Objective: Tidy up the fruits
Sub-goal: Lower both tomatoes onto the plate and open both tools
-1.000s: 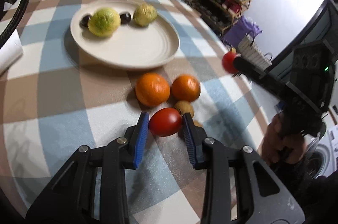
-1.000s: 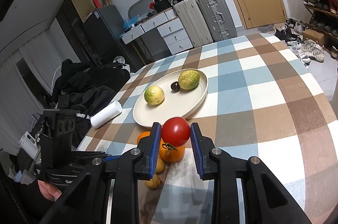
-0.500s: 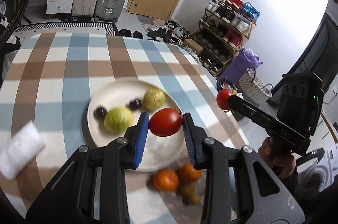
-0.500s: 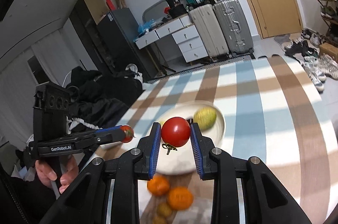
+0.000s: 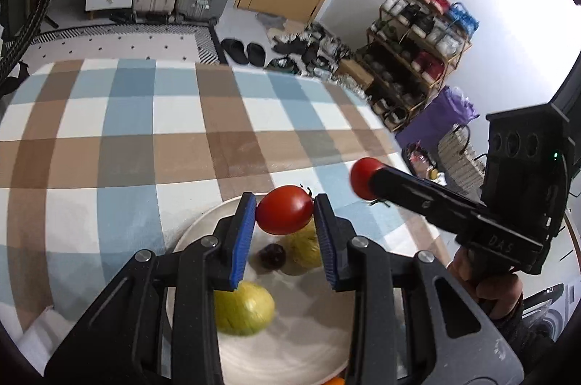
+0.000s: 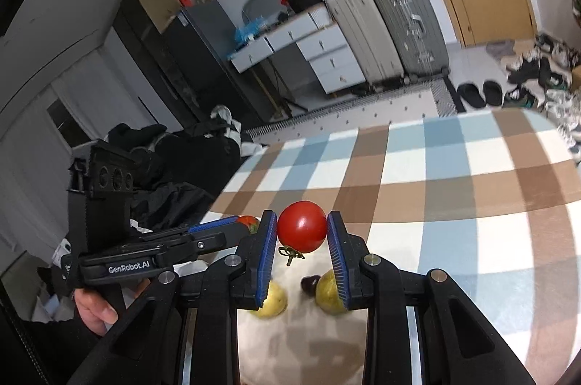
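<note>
The left gripper (image 5: 284,209) was clamped on an oval red tomato (image 5: 284,210), its blue pads pressing both sides, held in the air above the cream plate (image 5: 196,232). The right gripper (image 6: 302,228) likewise pinched a round red tomato (image 6: 302,226) with its green stem hanging down, also lifted over the plate. Below them on the plate lay a yellow-green fruit (image 5: 244,308) nearer the camera, a second yellow-green fruit (image 5: 303,245) farther right, and a small dark fruit (image 5: 271,255) between them. The plate sat on the checked tablecloth (image 5: 109,145) of blue, brown and white squares. An orange (image 5: 336,381) barely showed at the plate's near edge.
</note>
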Tool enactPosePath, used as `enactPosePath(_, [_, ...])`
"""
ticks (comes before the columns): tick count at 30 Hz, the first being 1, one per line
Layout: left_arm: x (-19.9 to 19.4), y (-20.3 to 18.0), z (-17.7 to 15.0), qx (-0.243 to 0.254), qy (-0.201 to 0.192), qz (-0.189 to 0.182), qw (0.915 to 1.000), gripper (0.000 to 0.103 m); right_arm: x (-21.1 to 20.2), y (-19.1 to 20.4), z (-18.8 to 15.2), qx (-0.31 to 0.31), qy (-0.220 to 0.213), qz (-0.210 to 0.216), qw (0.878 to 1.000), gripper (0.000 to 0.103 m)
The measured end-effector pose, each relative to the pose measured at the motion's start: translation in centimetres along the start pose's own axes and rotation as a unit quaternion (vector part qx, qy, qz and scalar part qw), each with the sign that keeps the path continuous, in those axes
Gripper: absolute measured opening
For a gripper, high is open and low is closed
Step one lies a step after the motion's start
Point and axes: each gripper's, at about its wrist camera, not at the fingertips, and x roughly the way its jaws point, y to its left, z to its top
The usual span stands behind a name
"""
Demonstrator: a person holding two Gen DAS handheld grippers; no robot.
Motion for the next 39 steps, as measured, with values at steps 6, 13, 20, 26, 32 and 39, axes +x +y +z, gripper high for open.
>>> enactPosePath(6, [3.4, 1.0, -0.7, -0.007, 0.029, -0.003, 0.9995, 0.03, 4.8, -1.1, -0.3, 0.004, 0.055, 0.0, 0.998, 0.029])
enactPosePath(13, [5.3, 2.0, -1.2, -0.025, 0.046, 0.0, 0.9986, 0.03, 7.5, -2.0, -0.9, 0.011, 0.102, -0.01, 0.995, 0.029])
enactPosePath(20, [5.3, 2.6, -1.2, -0.044, 0.053, -0.021, 0.9974, 0.03, 8.1, -2.3, -1.2, 0.026, 0.115, -0.02, 0.993, 0.03])
enactPosePath(26, [3.0, 1.9, -1.4, -0.042, 0.04, -0.006, 0.9983, 0.03, 7.4, -1.8, -1.2, 0.037, 0.103, -0.013, 0.994, 0.039])
enactPosePath(32, [-1.8, -0.8, -2.3, -0.002, 0.011, 0.032, 0.9994, 0.032, 3.5, 0.0, -1.4, 0.037, 0.064, -0.013, 0.997, 0.051])
enactPosePath(39, [-8.4, -4.9, -4.6, 0.039, -0.04, 0.07, 0.996, 0.055, -3.4, 4.5, -3.1, -0.01, 0.003, -0.03, 1.0, 0.081])
